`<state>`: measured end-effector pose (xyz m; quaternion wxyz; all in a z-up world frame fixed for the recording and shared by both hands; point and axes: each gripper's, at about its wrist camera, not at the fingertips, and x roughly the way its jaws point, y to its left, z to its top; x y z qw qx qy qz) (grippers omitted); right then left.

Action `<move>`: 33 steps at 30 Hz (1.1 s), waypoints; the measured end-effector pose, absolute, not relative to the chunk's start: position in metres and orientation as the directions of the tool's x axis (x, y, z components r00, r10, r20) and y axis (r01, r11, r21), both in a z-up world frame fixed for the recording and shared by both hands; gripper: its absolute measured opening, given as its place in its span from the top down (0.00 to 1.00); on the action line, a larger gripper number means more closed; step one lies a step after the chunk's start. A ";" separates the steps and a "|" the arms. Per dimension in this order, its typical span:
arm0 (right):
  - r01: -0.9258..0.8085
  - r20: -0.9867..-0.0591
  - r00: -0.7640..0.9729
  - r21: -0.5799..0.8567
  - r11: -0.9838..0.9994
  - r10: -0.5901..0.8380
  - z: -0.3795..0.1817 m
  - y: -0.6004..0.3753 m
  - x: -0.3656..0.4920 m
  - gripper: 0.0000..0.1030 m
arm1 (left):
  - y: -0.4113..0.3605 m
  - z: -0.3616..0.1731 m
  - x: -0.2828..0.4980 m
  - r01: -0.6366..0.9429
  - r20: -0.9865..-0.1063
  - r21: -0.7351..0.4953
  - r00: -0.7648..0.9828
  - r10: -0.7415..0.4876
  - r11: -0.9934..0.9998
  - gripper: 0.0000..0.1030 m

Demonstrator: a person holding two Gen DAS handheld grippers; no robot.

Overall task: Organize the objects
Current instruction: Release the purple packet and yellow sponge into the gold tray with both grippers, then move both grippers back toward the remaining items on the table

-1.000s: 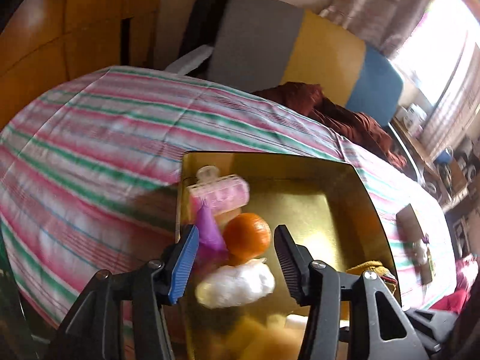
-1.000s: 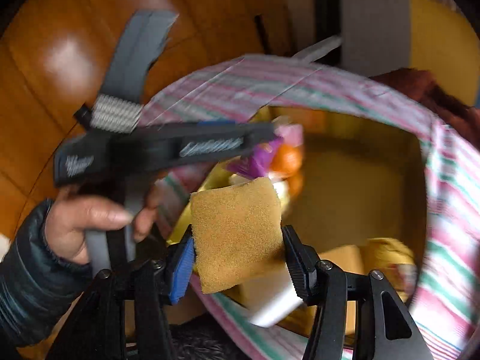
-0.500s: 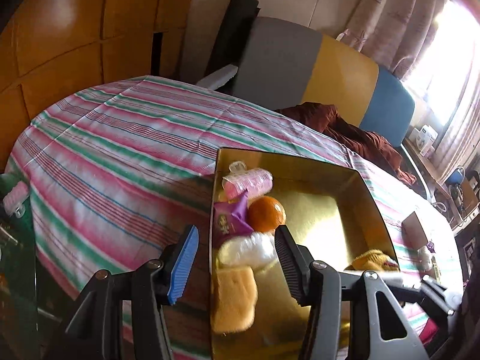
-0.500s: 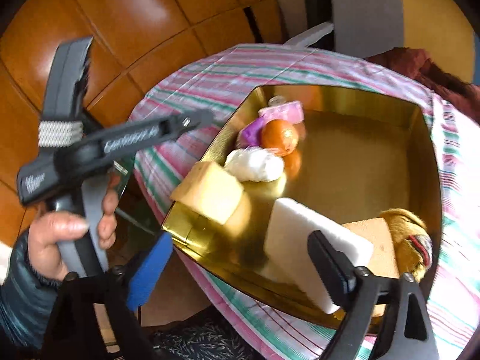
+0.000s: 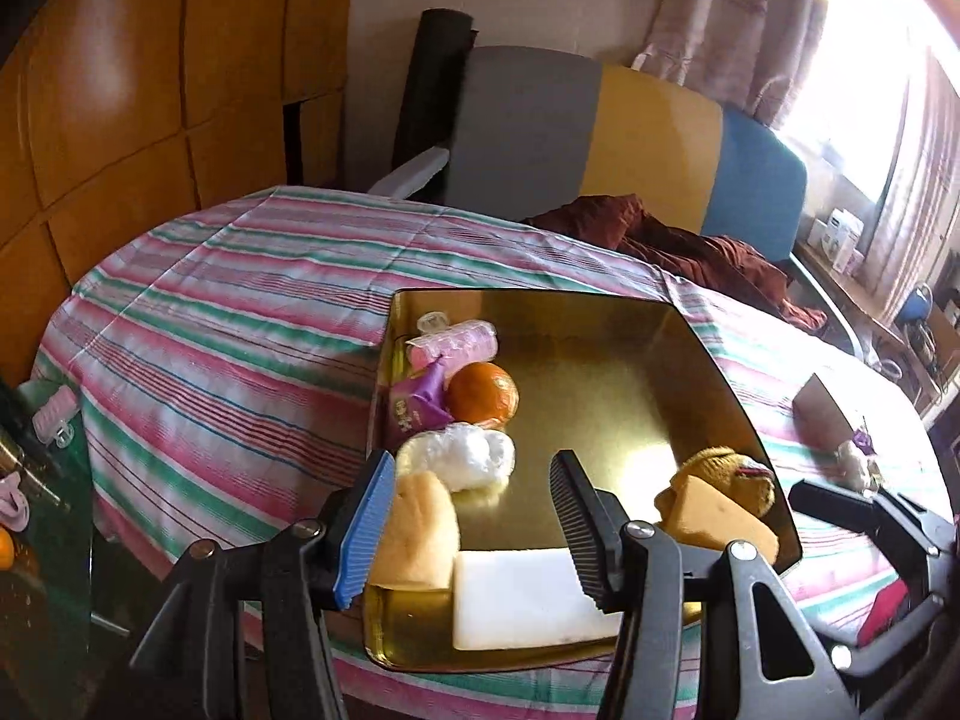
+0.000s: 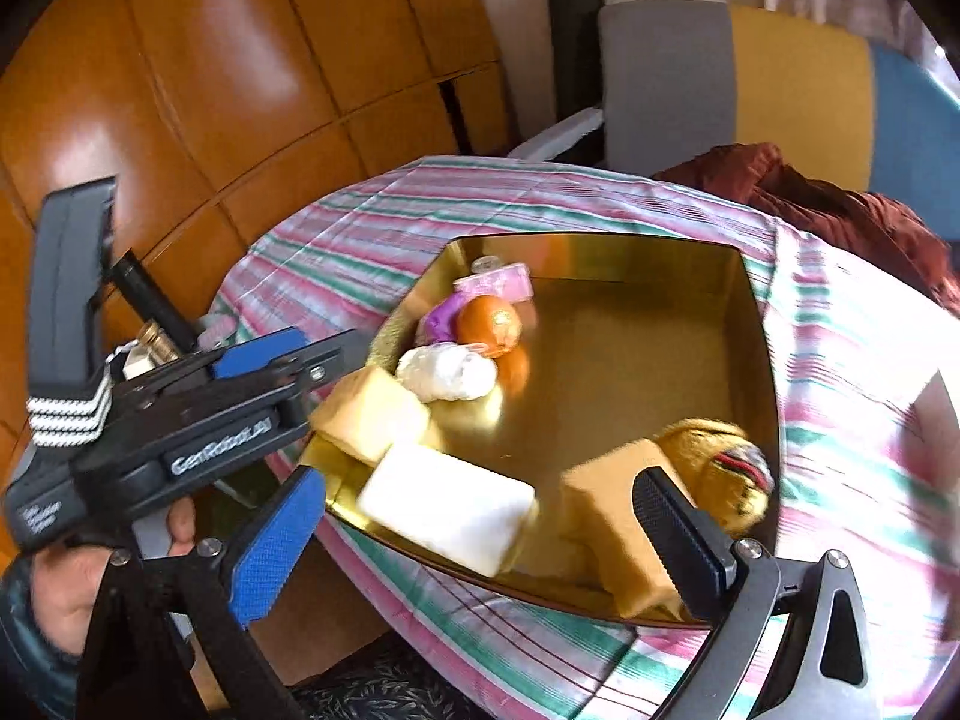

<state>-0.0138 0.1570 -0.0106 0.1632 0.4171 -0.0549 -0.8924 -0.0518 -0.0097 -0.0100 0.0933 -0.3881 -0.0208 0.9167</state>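
Striped counter point(image 5: 228, 324), gold tray point(image 5: 606, 324) filling: right tongs point(image 6: 480, 531) just spread wide, empty above tray's near edge; left tongs point(image 5: 474, 519) half-open, empty; next, fetch another stray.

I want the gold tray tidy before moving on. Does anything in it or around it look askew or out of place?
The gold tray overhangs the table's near edge. Inside it, the tan sponge by the yellow knitted item sits tilted, not flat. A pink hair roller lies off the table at left. Nothing looks spilled or damaged.
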 end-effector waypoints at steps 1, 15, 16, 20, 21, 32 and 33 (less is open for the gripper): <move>0.229 -0.726 -0.608 0.225 -0.947 -0.320 -0.010 0.161 -0.013 0.00 | -0.007 -0.009 -0.051 -0.161 -0.707 -0.106 -0.682 0.188 -0.981 0.47; 0.071 -0.700 -0.705 0.090 -0.993 -0.114 -0.004 0.205 -0.004 0.00 | 0.037 -0.001 -0.029 -0.276 -0.705 -0.051 -0.671 0.230 -0.960 0.47; 0.059 -0.698 -0.708 0.090 -0.994 -0.105 -0.004 0.211 -0.003 0.00 | 0.040 -0.001 -0.028 -0.285 -0.706 -0.050 -0.668 0.236 -0.957 0.47; -0.004 -0.696 -0.716 0.073 -0.997 -0.048 -0.001 0.239 -0.002 0.00 | 0.053 -0.002 -0.024 -0.320 -0.710 -0.040 -0.658 0.252 -0.947 0.47; -0.025 -0.699 -0.715 0.069 -0.997 -0.030 -0.001 0.248 -0.001 0.00 | 0.057 -0.002 -0.024 -0.329 -0.711 -0.039 -0.654 0.257 -0.944 0.47; -0.252 -0.704 -0.692 0.029 -0.967 0.159 0.005 0.353 0.012 0.00 | 0.097 -0.006 -0.014 -0.428 -0.730 -0.019 -0.611 0.305 -0.904 0.47; -0.268 -0.703 -0.689 0.023 -0.963 0.175 0.007 0.361 0.013 0.00 | 0.101 -0.007 -0.013 -0.439 -0.732 -0.017 -0.607 0.310 -0.898 0.47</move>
